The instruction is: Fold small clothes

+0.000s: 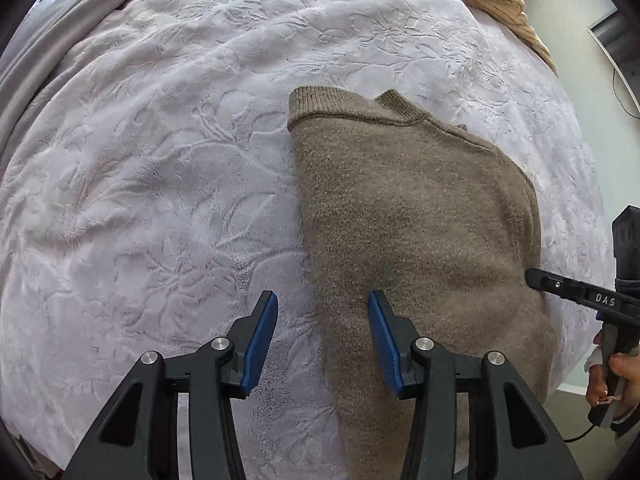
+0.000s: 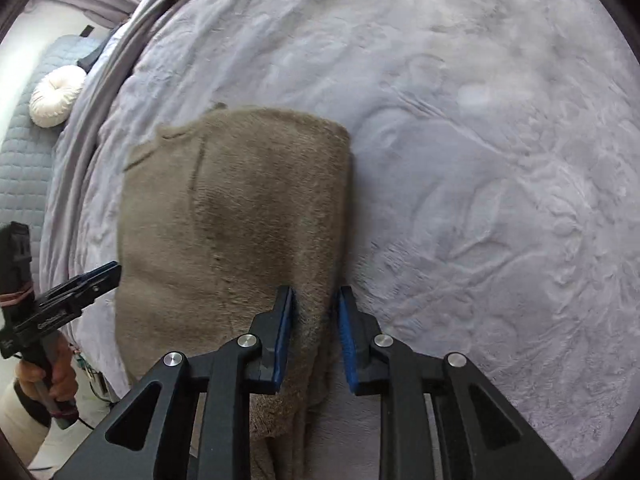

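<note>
The folded taupe-brown knitted sweater point(image 1: 416, 216) lies flat on the pale lilac plush blanket point(image 1: 160, 184) with embossed leaves that covers the bed, ribbed collar at the far end. My left claw point(image 1: 323, 300) is spread, its blue pads astride the sweater's left edge without pinching it. My right claw point(image 2: 316, 296) is half open, a fold of the sweater's right edge between its pads; whether it grips I cannot tell. White letters "DAS" show on the right claw's finger. Broad bare blanket lies on both sides. A tan ribbed cloth point(image 1: 488, 4) sits at the bed's far edge.
</note>
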Demonstrator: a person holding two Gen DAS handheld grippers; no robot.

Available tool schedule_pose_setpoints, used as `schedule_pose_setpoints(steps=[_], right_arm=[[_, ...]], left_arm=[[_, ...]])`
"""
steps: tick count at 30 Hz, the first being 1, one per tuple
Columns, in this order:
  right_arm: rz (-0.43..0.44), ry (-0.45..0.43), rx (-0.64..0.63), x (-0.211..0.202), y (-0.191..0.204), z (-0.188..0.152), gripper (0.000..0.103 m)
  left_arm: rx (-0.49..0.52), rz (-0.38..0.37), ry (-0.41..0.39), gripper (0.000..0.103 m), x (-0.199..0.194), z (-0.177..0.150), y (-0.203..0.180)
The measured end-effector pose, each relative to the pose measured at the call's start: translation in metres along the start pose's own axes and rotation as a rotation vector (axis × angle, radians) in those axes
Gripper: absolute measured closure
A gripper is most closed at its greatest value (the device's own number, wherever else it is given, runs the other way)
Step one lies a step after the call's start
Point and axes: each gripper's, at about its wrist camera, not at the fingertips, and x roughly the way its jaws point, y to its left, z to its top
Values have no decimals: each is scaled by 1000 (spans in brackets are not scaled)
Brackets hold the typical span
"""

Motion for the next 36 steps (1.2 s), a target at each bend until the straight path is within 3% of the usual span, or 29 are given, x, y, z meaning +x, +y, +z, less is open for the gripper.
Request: schedule_pose_setpoints(steps=[5, 9, 12, 14, 15, 18, 22, 30, 36], right_arm=[[48, -9, 131, -29, -12, -13, 67], [226, 30, 169, -42, -15, -40, 49], [213, 94, 128, -31, -1, -62, 49], [151, 139, 100, -17, 11, -68, 73], [103, 158, 82, -13, 16, -71, 94], [-35, 143, 14, -7, 24, -75, 94], [-112, 155, -48, 4, 35, -76, 94], [-132, 171, -76, -16, 44, -75, 94], [-98, 66, -94, -49, 54, -67, 94]], left_arm=[[3, 20, 21, 54, -19, -5, 7], [35, 7, 30, 54, -33, -19, 0], [32, 1, 60, 54, -33, -32, -2], [31, 9, 92, 54, -26, -40, -6], [34, 20, 101, 54, -24, -45, -7], [31, 28, 109, 54, -24, -53, -12], [28, 43, 128, 54, -23, -58, -15], [16, 47, 140, 54, -25, -60, -18], [11, 51, 126, 54, -32, -56, -19]])
